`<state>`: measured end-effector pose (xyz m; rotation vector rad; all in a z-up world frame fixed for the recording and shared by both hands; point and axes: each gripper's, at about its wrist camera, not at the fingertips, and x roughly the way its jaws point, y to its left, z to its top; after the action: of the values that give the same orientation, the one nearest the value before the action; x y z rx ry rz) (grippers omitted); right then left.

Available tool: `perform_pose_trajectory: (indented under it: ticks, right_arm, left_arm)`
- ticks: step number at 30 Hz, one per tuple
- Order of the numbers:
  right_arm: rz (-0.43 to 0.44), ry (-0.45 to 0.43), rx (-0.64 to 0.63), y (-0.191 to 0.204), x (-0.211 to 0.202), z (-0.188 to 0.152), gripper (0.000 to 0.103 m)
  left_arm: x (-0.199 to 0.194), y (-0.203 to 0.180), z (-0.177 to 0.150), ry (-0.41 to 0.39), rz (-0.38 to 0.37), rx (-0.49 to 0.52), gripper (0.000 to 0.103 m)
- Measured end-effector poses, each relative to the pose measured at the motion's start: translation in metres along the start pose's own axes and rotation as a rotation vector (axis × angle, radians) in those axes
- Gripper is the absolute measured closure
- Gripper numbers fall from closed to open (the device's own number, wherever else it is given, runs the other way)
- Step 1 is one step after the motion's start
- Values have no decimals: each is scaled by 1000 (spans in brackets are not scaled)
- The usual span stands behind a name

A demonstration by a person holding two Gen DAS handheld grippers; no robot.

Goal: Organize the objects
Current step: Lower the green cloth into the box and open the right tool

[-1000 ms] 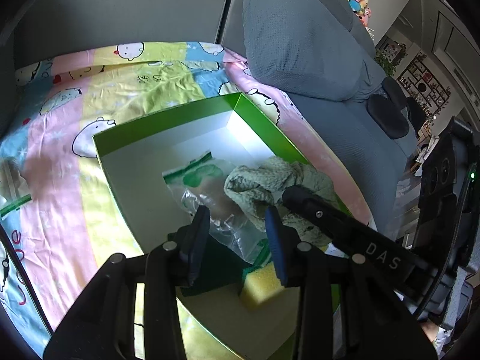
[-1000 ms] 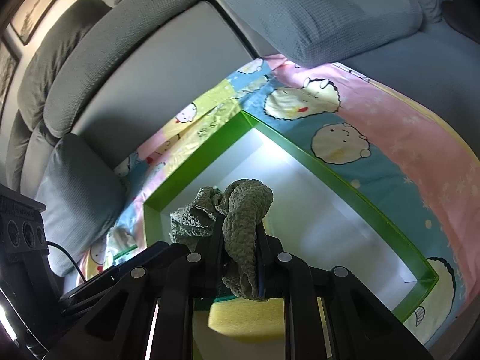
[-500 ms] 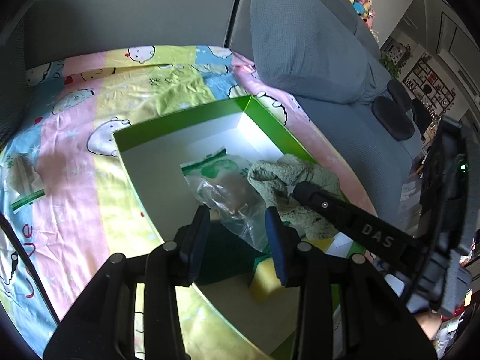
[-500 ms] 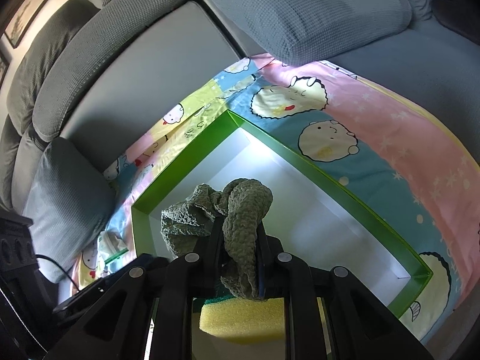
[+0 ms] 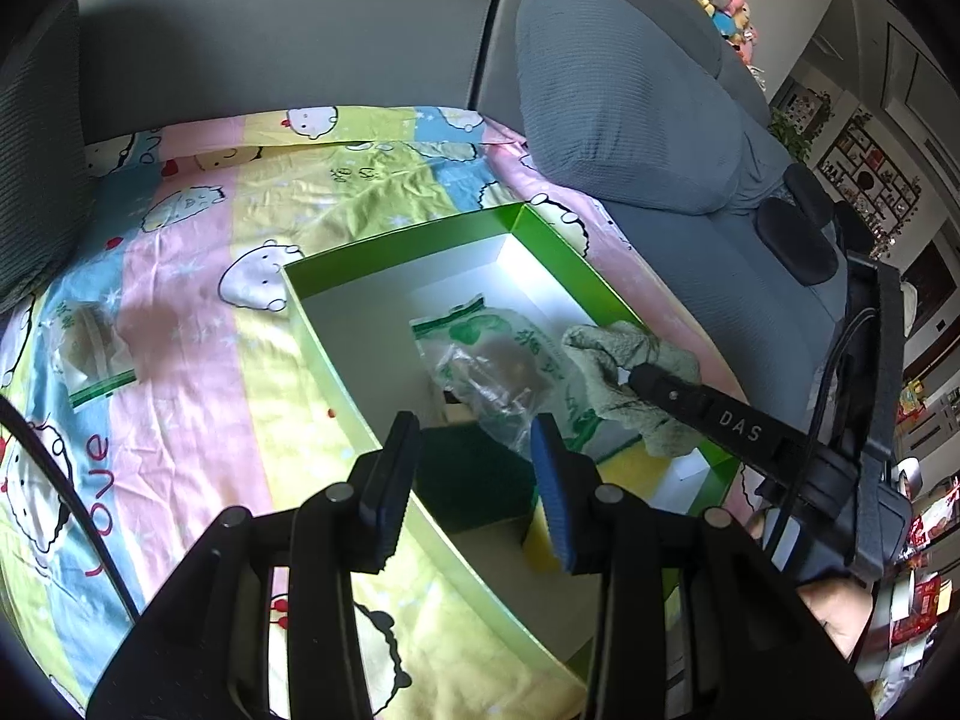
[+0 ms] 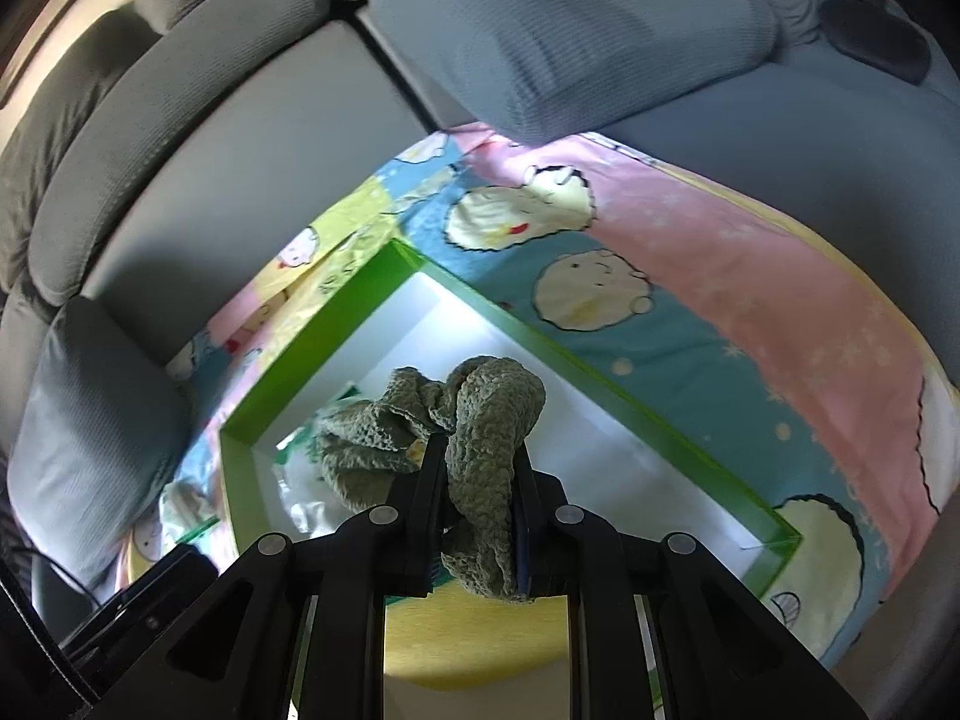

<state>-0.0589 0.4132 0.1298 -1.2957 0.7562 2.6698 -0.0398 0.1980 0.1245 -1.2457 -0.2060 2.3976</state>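
Observation:
A green-rimmed box (image 5: 540,234) with a white inside lies on a cartoon-print blanket (image 5: 198,276). In it are a clear snack bag with green print (image 5: 492,360) and a yellow-and-green sponge (image 5: 474,480). My right gripper (image 6: 477,480) is shut on a grey-green knitted cloth (image 6: 486,426) and holds it over the box (image 6: 600,372); the cloth also shows in the left wrist view (image 5: 624,372). My left gripper (image 5: 474,450) is open and empty, above the box's near side.
A second snack bag (image 5: 90,354) lies on the blanket left of the box. Grey sofa cushions (image 5: 612,96) rise behind and to the right. The sponge's yellow face (image 6: 474,630) sits under my right fingers.
My left gripper has pulled back and up from the snack bag, which stays in the box. My right gripper has moved further in over the box with the cloth.

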Motion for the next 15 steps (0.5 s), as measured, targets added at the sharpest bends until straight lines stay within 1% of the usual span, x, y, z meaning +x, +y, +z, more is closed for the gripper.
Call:
perform_pose_trajectory:
  ticks: [4, 8, 10, 11, 12, 13, 14, 15]
  right_arm:
    - [-5, 26, 4, -1, 6, 0, 86]
    - [-14, 30, 0, 0, 6, -1, 78]
    - [-38, 19, -17, 2, 5, -1, 71]
    - [-49, 13, -23, 4, 5, -2, 64]
    - [-53, 9, -28, 5, 4, -2, 56]
    - [-54, 2, -35, 8, 3, -3, 52]
    - [-50, -2, -38, 10, 3, -2, 45]
    - [-42, -6, -43, 12, 2, -3, 41]
  left_arm:
    - [-4, 9, -3, -2, 17, -16, 66]
    - [-10, 19, -8, -7, 47, -23, 65]
    - [-14, 25, -10, -9, 60, -22, 65]
    - [-16, 29, -11, -10, 68, -22, 64]
    - [-18, 33, -13, -12, 77, -25, 62]
    - [-21, 38, -15, -15, 87, -30, 60]
    - [-24, 42, -16, -19, 98, -35, 56]
    - [-27, 48, -18, -24, 111, -42, 53]
